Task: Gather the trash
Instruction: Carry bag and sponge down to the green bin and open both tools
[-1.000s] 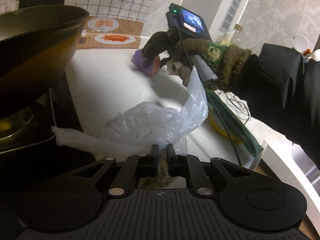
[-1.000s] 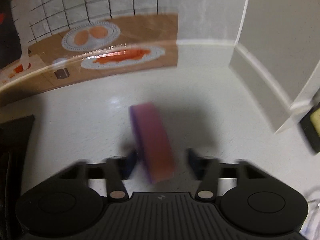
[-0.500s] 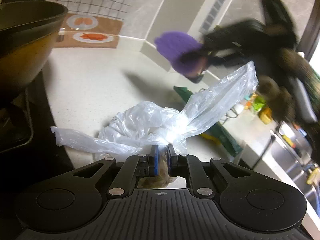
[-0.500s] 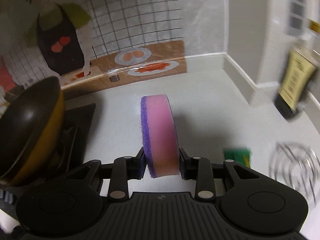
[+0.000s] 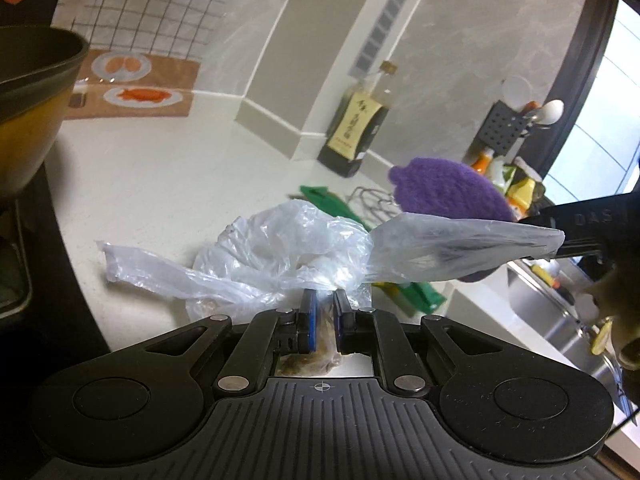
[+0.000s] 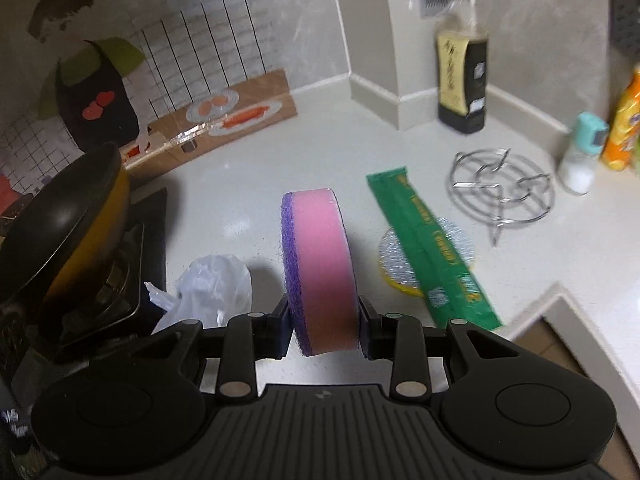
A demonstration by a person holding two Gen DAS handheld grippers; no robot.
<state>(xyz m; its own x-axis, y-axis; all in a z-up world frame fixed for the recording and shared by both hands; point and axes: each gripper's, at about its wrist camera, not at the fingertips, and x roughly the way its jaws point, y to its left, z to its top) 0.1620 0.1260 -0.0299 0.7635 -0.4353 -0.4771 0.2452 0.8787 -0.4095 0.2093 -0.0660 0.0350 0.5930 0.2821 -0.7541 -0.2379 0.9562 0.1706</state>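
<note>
My left gripper (image 5: 324,312) is shut on the bunched neck of a clear plastic bag (image 5: 280,252), which rests on the white counter (image 5: 160,176) with something brown inside. My right gripper (image 6: 323,328) is shut on a round sponge (image 6: 320,264), pink with a purple scouring face, and holds it on edge in the air above the counter. In the left wrist view the sponge (image 5: 452,188) hangs just behind the bag's raised right corner. The bag (image 6: 212,284) lies below and left of the sponge in the right wrist view.
A green wrapper (image 6: 432,248) lies across a steel scourer (image 6: 404,256). Nearby are a wire trivet (image 6: 502,192), a dark sauce bottle (image 6: 462,76), a small shaker (image 6: 582,156) and an orange bottle (image 6: 624,128). A pan (image 6: 60,220) sits on the stove at the left. A steel sink (image 5: 560,300) lies to the right.
The right gripper closed on the sponge at the back of the counter, lifted it and carried it right, over the bag. The left gripper kept its grip on the bag and turned slightly.
</note>
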